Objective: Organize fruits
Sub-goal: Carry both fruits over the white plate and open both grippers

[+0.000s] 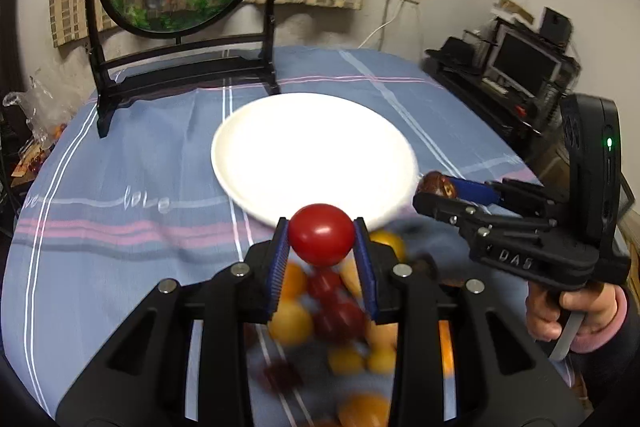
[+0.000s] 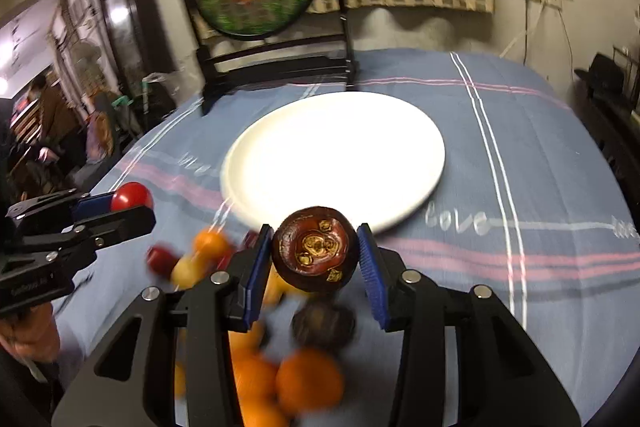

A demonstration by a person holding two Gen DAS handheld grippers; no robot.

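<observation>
While the left gripper clamps a red tomato above the fruit pile, the right gripper pinches a dark mangosteen. Both hang just short of the white plate on the blue cloth.

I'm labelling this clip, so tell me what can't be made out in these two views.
- Fruit pile: motion-blurred in both wrist views and partly behind the gripper fingers, so no count.
- Dark fruit in the right gripper: its far side is hidden; the left wrist view shows only a sliver.
- White plate: centre overexposed, near rim covered by the red tomato in the left gripper.
</observation>
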